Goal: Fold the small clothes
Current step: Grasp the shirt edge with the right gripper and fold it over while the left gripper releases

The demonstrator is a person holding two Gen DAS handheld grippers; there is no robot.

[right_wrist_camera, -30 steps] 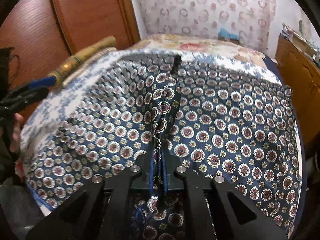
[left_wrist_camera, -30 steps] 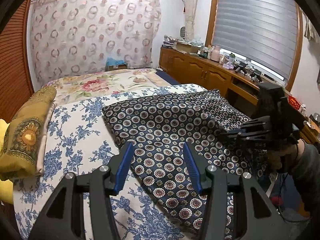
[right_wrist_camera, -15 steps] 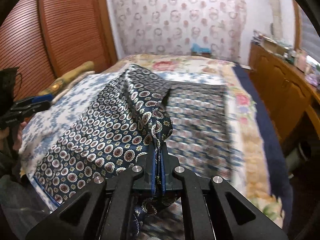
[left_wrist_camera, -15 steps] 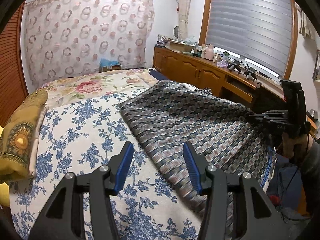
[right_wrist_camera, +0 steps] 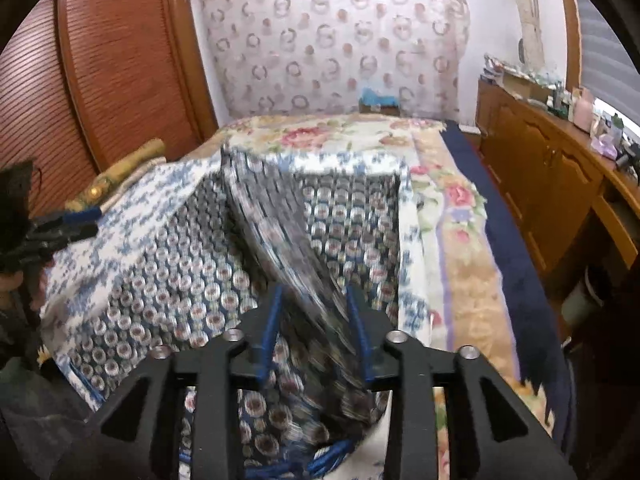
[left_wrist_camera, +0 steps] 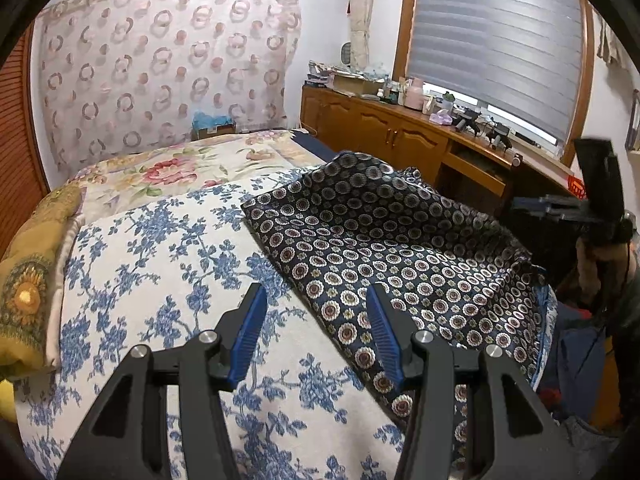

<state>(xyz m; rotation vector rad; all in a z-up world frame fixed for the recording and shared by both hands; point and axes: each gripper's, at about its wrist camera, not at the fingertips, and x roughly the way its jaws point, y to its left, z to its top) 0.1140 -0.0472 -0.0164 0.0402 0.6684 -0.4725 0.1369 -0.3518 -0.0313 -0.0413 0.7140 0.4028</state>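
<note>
A dark navy garment [left_wrist_camera: 384,248] with round medallion print lies on the blue-flowered bedspread [left_wrist_camera: 160,256], its right edge raised in a fold. My left gripper [left_wrist_camera: 314,332] is open and empty above the garment's near left edge. My right gripper [right_wrist_camera: 314,330] is open, its jaws apart, and the blurred cloth [right_wrist_camera: 280,232] falls away between them. The right gripper also shows at the right edge of the left wrist view [left_wrist_camera: 560,206]. The left gripper shows at the left edge of the right wrist view [right_wrist_camera: 68,226].
A folded yellow quilt [left_wrist_camera: 32,280] lies at the bed's left side. A wooden cabinet [left_wrist_camera: 400,140] with clutter runs under the window on the right. A wooden wardrobe [right_wrist_camera: 100,72] stands left of the bed. A floral blanket [left_wrist_camera: 180,168] covers the far end.
My right gripper lifted the garment's edge, carried it over, then opened and let the cloth go. The garment dropped back onto the bed. My left gripper stayed open.
</note>
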